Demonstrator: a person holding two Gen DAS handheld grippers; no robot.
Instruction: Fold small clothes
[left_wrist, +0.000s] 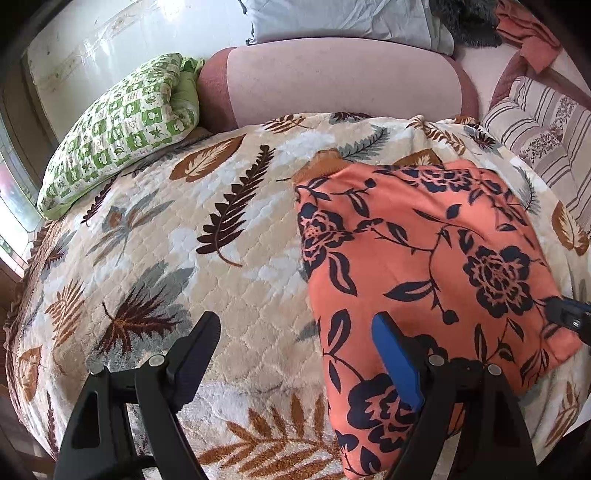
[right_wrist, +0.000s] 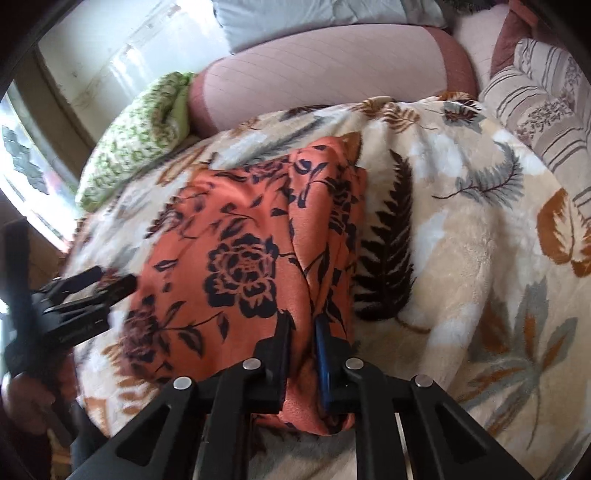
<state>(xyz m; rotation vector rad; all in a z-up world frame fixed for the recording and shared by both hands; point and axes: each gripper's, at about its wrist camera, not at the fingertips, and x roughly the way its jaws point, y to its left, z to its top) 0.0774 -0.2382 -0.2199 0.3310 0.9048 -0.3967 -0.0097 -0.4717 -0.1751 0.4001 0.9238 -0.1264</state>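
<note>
One garment lies on the bed: an orange cloth with dark blue roses and leaves, smooth and thin, folded into a rough rectangle toward the bed's near right corner. Its right side is doubled into a raised fold that runs from the near edge toward the far one.

Two grippers work here. The left gripper stands wide, one finger over the bare blanket and the blue-padded one over the garment's near left part; nothing is between the pads. The right gripper is pinched narrow on the garment's near end, with the cloth bunched between its fingers.

One quilted, plush blanket with brown, grey and rust leaves covers the bed. Four cushions line its far edge: one green checked pillow at the far left corner, one pink bolster, one grey pillow behind it, one striped cushion at the right. The left half of the bed is open room.
</note>
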